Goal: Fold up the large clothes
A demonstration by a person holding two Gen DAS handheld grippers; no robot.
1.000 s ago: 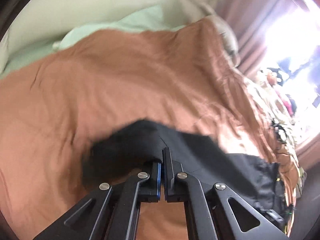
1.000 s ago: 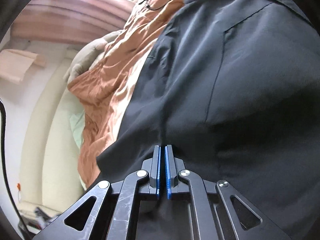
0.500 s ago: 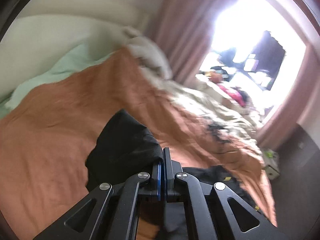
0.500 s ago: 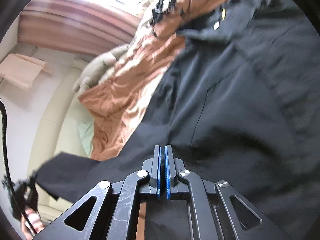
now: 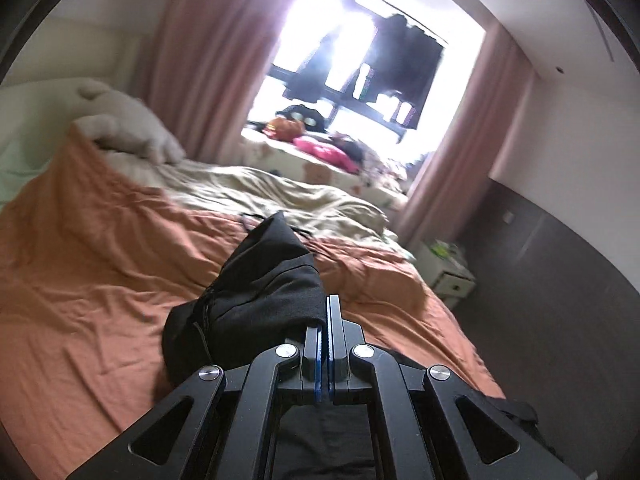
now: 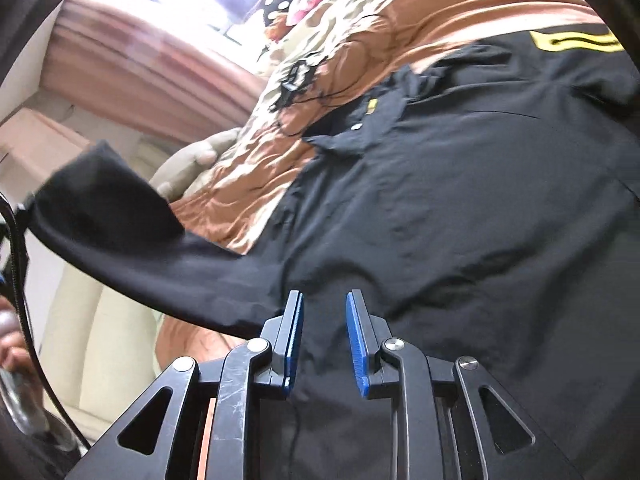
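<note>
At the far left of the right wrist view, the edge of a person's hand shows beside a black cable, and from there a long black sleeve stretches, lifted off the bed, across to the main body of the large black fabric garment, which lies spread over the rust-orange crumpled bedsheet. A yellow patch sits near the garment's top right edge. The right tool hovers over the garment's lower part, its blue-lined fingers spread apart and opening wider, with dark cloth under the gap but neither pad pressing on it. In the left wrist view, the same orange bedsheet fills the left side, with a grey-white plush toy at its far edge and a cream rumpled blanket beyond. In the middle, the left tool has its fingers pressed together, pinching a bunched fold of the black garment, which is raised above the bed and humps up in front of the fingers. Behind, pink curtains frame a bright window, and at the right a small white bedside cabinet stands near the dark wall.
</note>
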